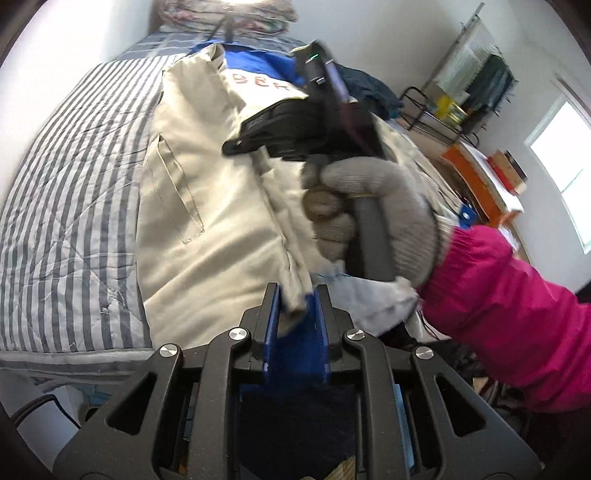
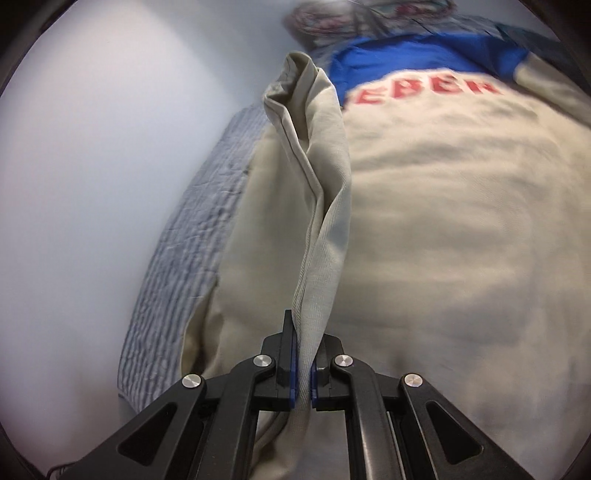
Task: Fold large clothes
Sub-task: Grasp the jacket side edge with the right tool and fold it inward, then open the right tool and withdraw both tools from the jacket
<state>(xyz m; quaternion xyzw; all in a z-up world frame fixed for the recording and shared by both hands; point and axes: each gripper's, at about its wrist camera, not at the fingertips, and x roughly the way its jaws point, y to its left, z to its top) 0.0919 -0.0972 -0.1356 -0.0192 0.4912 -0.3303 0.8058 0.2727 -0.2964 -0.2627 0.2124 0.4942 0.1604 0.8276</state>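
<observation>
A large cream cotton jacket with a blue collar panel and red lettering (image 1: pixel 207 206) is laid out on a bed covered by a grey-and-white striped quilt (image 1: pixel 66 192). The garment occupies most of the quilt's width in the left wrist view, with a stitched slanted pocket visible on its near panel. The red lettering is blurred and is not read with confidence.

The left tool (image 1: pixel 295 308) is seen narrowly set, its blue pads closed on a bunched edge of the cream jacket near the foot of the bed. The cloth is pinched between the pads and rises from them towards the body of the garment.

The right tool (image 2: pixel 303 363) is seen almost fully closed, its blue pads clamped on a long folded strip of the same jacket (image 2: pixel 314 192), apparently a sleeve or side edge. This strip is lifted clear of the garment's body and stands as a ridge running away from the tool towards the collar.

In the left wrist view the right tool's black body is seen above the jacket, held by a hand in a grey knitted glove (image 1: pixel 373 214) with a bright pink sleeve (image 1: pixel 517 314) behind it.

Beyond the bed, a patterned folded blanket (image 1: pixel 225 18) lies at the head end, and dark blue clothing (image 1: pixel 369 88) is heaped beside the jacket. An orange-edged worktop with books (image 1: pixel 480 173) stands near a bright window (image 1: pixel 561 166).
</observation>
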